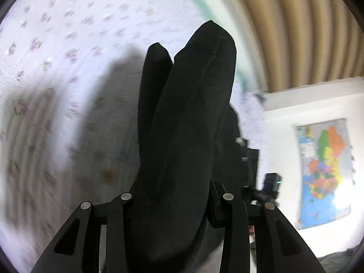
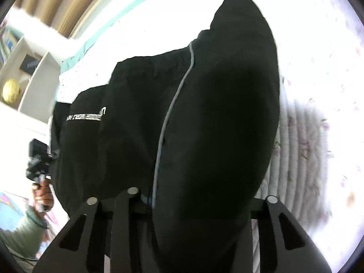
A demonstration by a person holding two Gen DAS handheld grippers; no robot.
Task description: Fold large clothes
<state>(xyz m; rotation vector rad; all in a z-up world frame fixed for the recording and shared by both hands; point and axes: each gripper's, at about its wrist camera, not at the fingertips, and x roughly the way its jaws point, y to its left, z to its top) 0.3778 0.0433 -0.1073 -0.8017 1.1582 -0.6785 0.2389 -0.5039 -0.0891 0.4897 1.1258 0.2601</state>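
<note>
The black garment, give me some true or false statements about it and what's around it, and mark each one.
1. The black garment is bunched up in front of both claws. True.
2. The garment has grey piping along a seam. True.
3. The sheet underneath is plain dark blue. False: it is white with a small floral print.
4. A colourful map hangs on the wall. True.
5. The garment is bright red. False: it is black with a small white printed label.
</note>
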